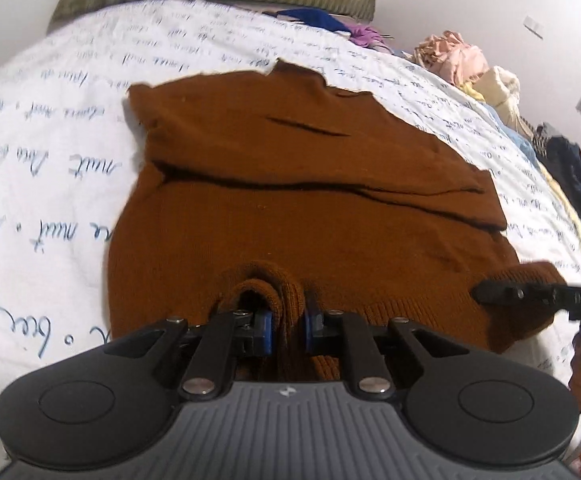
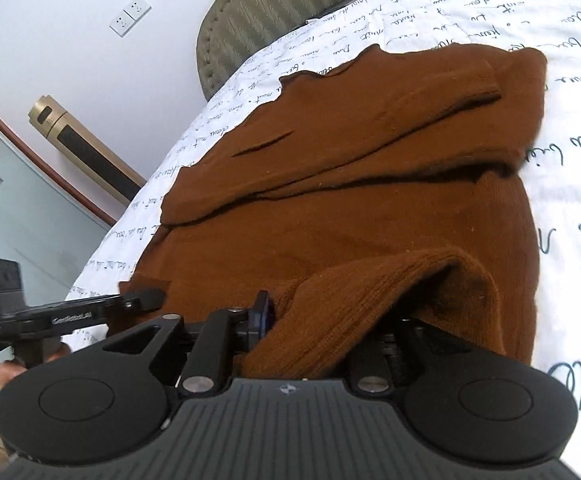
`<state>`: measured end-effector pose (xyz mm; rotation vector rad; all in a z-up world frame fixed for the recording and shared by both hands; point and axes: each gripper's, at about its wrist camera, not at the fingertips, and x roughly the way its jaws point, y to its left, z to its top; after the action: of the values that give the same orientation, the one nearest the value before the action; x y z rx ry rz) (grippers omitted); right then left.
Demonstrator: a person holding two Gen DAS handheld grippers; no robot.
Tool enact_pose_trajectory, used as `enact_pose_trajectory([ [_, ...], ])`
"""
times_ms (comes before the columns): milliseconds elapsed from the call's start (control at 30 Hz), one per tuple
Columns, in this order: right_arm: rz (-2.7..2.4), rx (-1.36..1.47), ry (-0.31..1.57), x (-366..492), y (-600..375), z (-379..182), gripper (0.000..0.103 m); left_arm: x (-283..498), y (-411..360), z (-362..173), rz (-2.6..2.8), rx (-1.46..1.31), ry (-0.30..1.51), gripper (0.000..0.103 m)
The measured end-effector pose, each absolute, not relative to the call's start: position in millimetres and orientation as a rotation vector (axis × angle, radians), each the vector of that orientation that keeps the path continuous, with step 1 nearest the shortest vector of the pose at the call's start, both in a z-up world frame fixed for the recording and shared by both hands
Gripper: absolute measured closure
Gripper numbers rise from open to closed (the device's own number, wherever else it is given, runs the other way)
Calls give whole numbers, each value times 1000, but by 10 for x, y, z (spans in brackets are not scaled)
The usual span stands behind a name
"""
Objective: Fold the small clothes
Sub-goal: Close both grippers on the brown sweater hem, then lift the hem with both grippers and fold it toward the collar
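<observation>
You've got the brown sweater (image 1: 290,200) lying flat mid-bed, sleeves already crossed over the chest, and both grippers have its ribbed hem (image 2: 370,288) at the bed's near edge. Your left gripper (image 1: 287,326) has its blue pads pinched on a bunched fold of hem. The right gripper (image 2: 330,320) is buried under lifted cloth (one pad hidden), so I can't tell its closure. Gripping two points keeps the hem level — likely for folding it toward the collar.

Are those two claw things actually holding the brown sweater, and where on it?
Yes. The left gripper and the right gripper each pinch the brown sweater at its ribbed near edge.
</observation>
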<state>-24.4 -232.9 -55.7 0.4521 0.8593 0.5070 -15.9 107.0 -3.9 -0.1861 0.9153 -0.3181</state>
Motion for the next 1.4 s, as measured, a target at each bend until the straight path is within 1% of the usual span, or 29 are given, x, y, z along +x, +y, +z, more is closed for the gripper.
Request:
enact_pose_trajectory([
  [33, 508, 445, 863, -252, -2319, -557, 80, -158, 1096, -46, -321, -206, 915, 88],
  [100, 525, 438, 876, -284, -2307, -554, 73, -182, 1135, -48, -324, -237, 913, 88],
  [167, 541, 424, 881, -331, -2301, -533, 70, -209, 1143, -54, -327, -235, 909, 88],
  [333, 557, 400, 879, -453, -2305, -495, 70, -273, 1164, -73, -327, -242, 920, 88],
  [367, 557, 390, 877, -473, -2304, -482, 71, -283, 1169, -62, -328, -244, 920, 88],
  [400, 554, 372, 877, -488, -2294, -468, 75, -292, 1172, -50, -329, -243, 920, 88],
  [433, 554, 351, 874, -499, -2279, -448, 83, -293, 1171, -37, -329, -238, 928, 88],
  [467, 555, 344, 870, -511, -2269, -428, 85, -302, 1171, -19, -324, -233, 931, 88],
  [600, 580, 376, 822, -526, -2272, -295, 87, -387, 1110, 165, -326, -180, 886, 89],
  [833, 619, 425, 733, -455, -2350, -15, 88, -389, 1058, 557, -323, -146, 800, 89],
  [1400, 572, 490, 555, -68, -2520, 374, 91, 99, 1040, 1074, -265, -104, 698, 89],
])
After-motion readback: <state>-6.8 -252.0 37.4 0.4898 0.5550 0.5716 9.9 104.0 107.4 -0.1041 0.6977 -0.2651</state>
